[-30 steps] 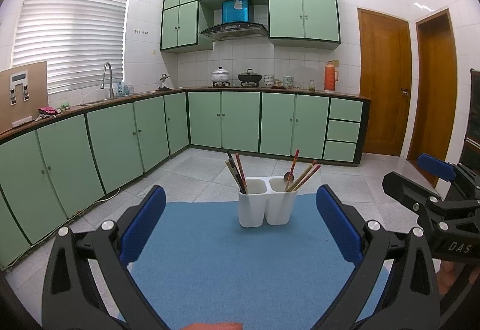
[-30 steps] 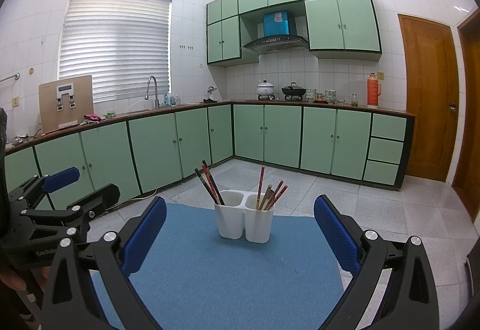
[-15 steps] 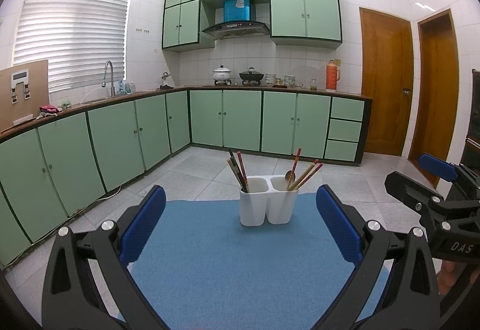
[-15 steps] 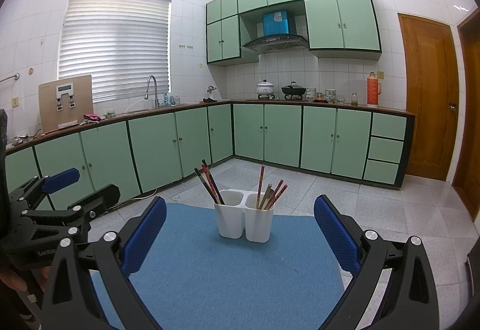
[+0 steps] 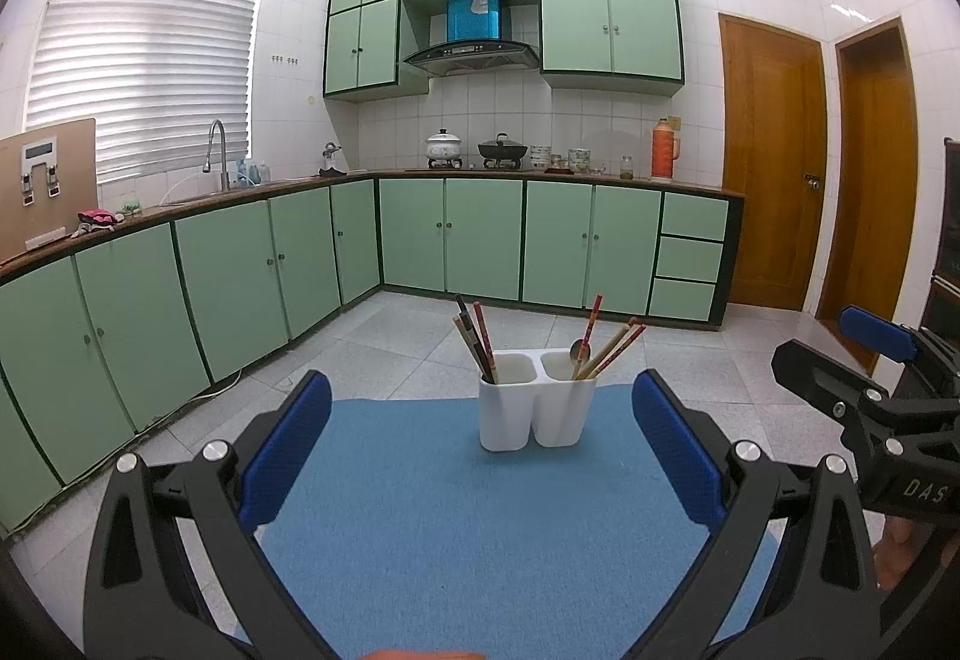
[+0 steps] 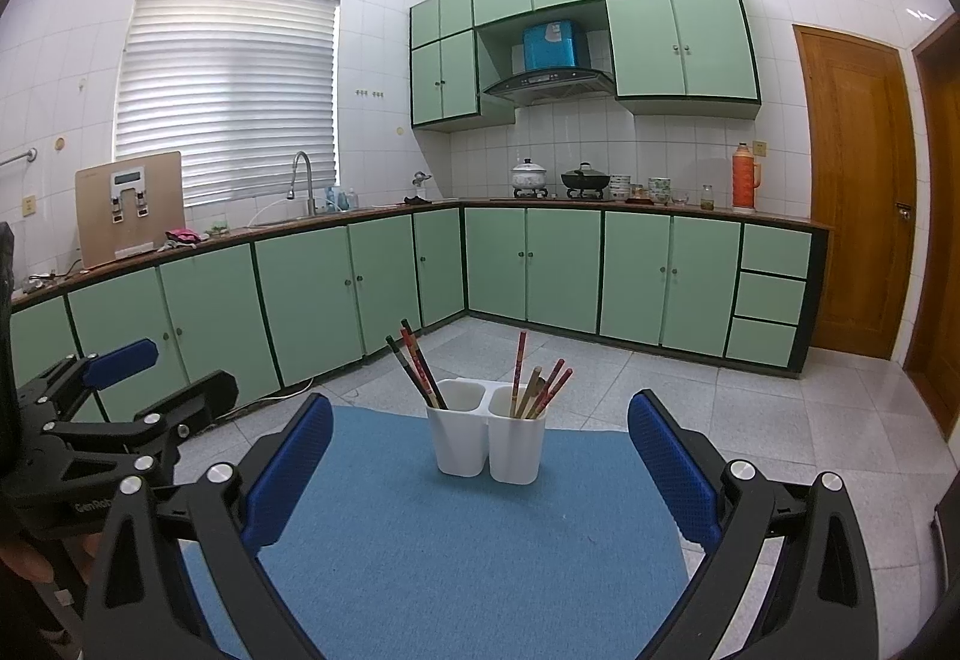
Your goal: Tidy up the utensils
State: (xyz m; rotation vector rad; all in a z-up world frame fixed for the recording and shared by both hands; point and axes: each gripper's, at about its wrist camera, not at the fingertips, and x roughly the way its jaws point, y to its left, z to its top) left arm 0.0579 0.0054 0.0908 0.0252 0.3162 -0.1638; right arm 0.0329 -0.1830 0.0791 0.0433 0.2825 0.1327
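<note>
While I held both tools level over the blue mat [image 5: 456,528] on the table, my left gripper [image 5: 480,444] stood spread wide with nothing between its blue pads [image 5: 285,453], and my right gripper [image 6: 480,450] was equally wide apart and empty. Well ahead of both, near the mat's far edge, sat the white two-compartment holder [image 5: 536,399]. Its left compartment held dark and red chopsticks [image 5: 477,339] leaning left; its right compartment held a spoon [image 5: 579,349] and more chopsticks [image 5: 612,348] fanning right. Neither gripper touched the holder. Green cabinets [image 5: 480,237] lined the kitchen behind.
</note>
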